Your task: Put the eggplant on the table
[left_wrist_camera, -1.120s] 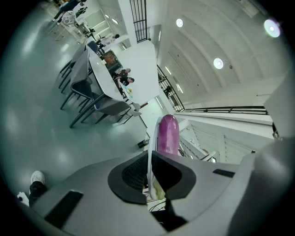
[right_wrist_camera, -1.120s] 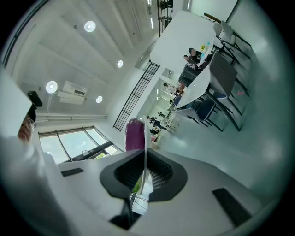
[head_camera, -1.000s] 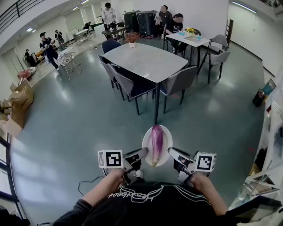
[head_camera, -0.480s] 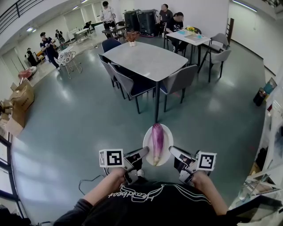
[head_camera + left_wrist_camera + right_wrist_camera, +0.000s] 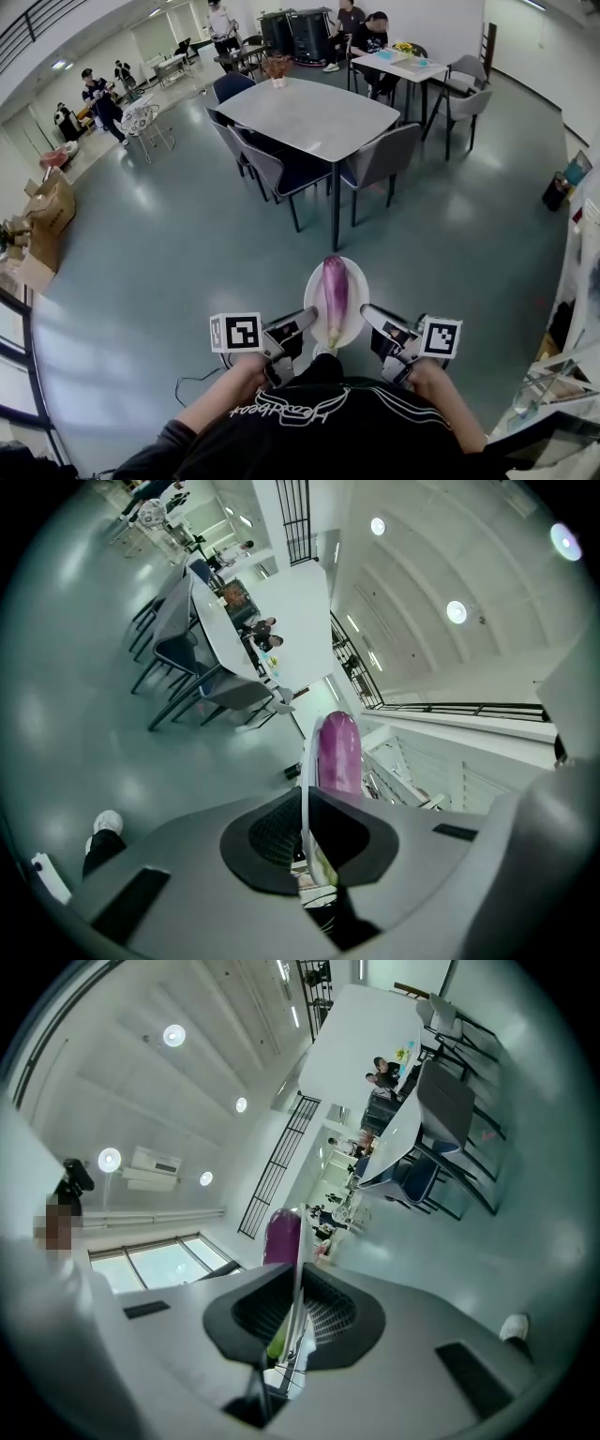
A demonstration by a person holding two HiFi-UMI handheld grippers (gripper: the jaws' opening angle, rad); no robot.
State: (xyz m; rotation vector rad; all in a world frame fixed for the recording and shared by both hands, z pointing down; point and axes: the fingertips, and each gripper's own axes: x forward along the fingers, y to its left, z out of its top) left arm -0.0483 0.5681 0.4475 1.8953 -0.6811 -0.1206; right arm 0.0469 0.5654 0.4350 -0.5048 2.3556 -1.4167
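A: What do we carry, and what lies in it?

B: We hold a white plate out in front of us. The eggplant lies in it lengthwise, with its purple end away from us and its pale green end toward us.

A: How do our grippers stand?

B: The left gripper has its jaws narrow, clamped on the plate's near left rim. In the left gripper view we see the thin rim edge-on between the two dark pads, with the eggplant rising beyond them. The right gripper grips the near right rim the same way, its jaws drawn in to the rim's thickness.

A: So the eggplant touches neither gripper?

B: As far as we can see, the pads press only on the plate.

A: And the table?

B: The grey table stands ahead of us, well apart from the plate, with chairs around it. A small pot with a plant stands at its far end. Our plate hangs over the floor, so the eggplant is not yet on the table.
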